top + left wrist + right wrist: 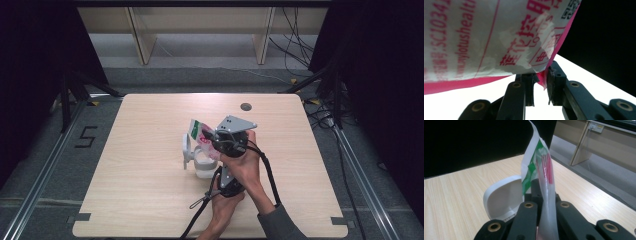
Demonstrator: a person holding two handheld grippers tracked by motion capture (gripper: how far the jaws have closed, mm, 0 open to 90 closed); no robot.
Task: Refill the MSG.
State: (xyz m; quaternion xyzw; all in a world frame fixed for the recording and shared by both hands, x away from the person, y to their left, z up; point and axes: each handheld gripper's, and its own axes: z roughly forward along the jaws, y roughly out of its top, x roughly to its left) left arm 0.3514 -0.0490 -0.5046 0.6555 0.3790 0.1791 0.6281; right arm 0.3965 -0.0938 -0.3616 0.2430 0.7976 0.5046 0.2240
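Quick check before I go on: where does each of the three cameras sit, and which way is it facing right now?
High view: above the person's side, looking forward and down on the table; both forearms, the right gripper.
Left gripper view: rides on the left gripper, looking up along its jaws at the packet.
Right gripper view: rides on that gripper, looking across the table past a white container.
Shared: all three show the packet.

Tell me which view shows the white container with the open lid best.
The high view: the white container stands on the table with its lid raised, beside the packet. The right gripper view shows just the lid's inside behind the packet. The left gripper view gives the packet's print close up.
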